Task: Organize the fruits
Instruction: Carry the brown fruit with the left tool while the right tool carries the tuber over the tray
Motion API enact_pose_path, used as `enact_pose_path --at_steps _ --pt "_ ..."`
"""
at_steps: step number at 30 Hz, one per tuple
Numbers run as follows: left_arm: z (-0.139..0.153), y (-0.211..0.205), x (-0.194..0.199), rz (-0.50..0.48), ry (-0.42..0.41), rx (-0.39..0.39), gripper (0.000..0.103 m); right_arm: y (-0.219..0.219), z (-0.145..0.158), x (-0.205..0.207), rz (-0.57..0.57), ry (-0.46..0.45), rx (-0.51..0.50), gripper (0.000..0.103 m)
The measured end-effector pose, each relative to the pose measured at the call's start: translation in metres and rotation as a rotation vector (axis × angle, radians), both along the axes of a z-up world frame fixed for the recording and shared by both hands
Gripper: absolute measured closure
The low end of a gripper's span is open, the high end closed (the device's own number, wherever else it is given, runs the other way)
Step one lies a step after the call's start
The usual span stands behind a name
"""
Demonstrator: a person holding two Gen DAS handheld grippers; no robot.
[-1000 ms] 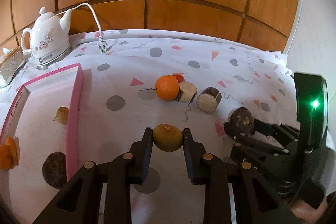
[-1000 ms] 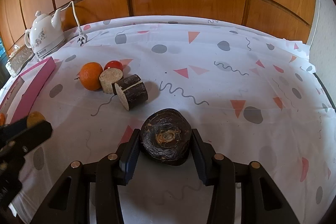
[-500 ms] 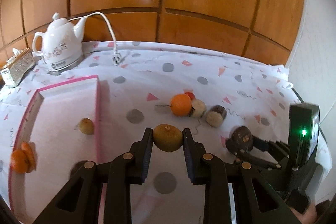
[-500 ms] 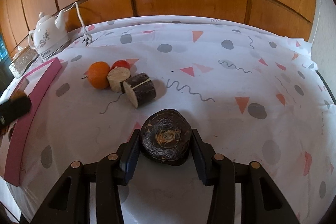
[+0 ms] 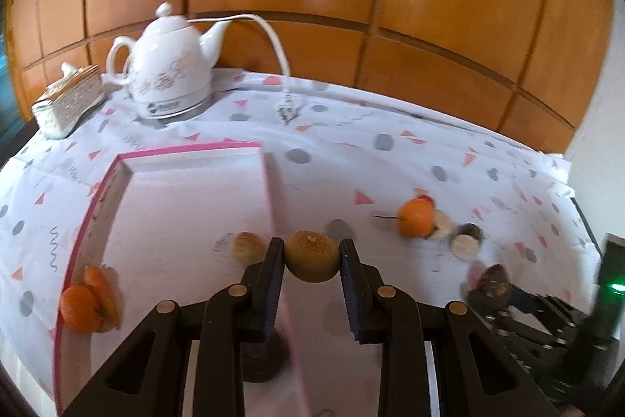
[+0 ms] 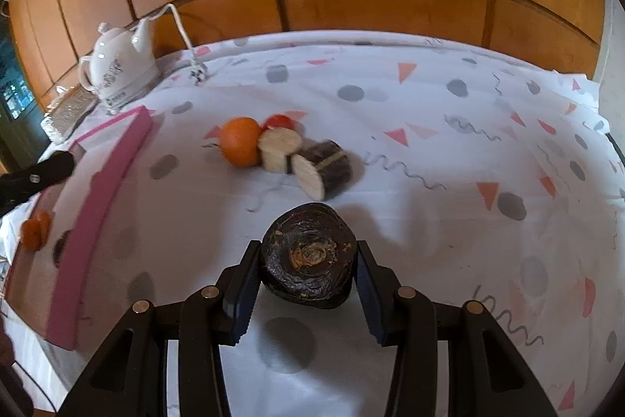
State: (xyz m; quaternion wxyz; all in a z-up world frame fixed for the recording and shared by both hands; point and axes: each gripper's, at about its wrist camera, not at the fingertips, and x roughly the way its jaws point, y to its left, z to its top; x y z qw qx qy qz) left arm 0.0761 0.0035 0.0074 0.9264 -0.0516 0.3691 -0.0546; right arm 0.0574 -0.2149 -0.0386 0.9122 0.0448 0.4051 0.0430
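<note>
The left gripper (image 5: 311, 256) holds a brown kiwi (image 5: 311, 255) pinched between its fingers (image 5: 273, 268), lifted over the right wall of the pink tray (image 5: 187, 149) — inside lie another kiwi (image 5: 246, 246) and peeled orange pieces (image 5: 88, 299). The right gripper (image 6: 308, 272) clamps a dark round fruit (image 6: 308, 260) between its fingers above the bench (image 6: 429, 96); farther left sit an orange (image 6: 240, 141) and cut pieces (image 6: 320, 170).
</note>
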Motion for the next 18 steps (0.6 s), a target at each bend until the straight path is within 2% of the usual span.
enact_pose_path --at_steps 11,18 --pt "-0.009 0.049 0.02 0.118 0.041 0.042 0.075 0.055 0.031 -0.001 0.165 -0.041 0.043 0.057" --pt "-0.002 0.071 0.022 0.17 0.023 0.053 0.074 0.091 0.044 -0.004 0.284 -0.048 0.064 0.057"
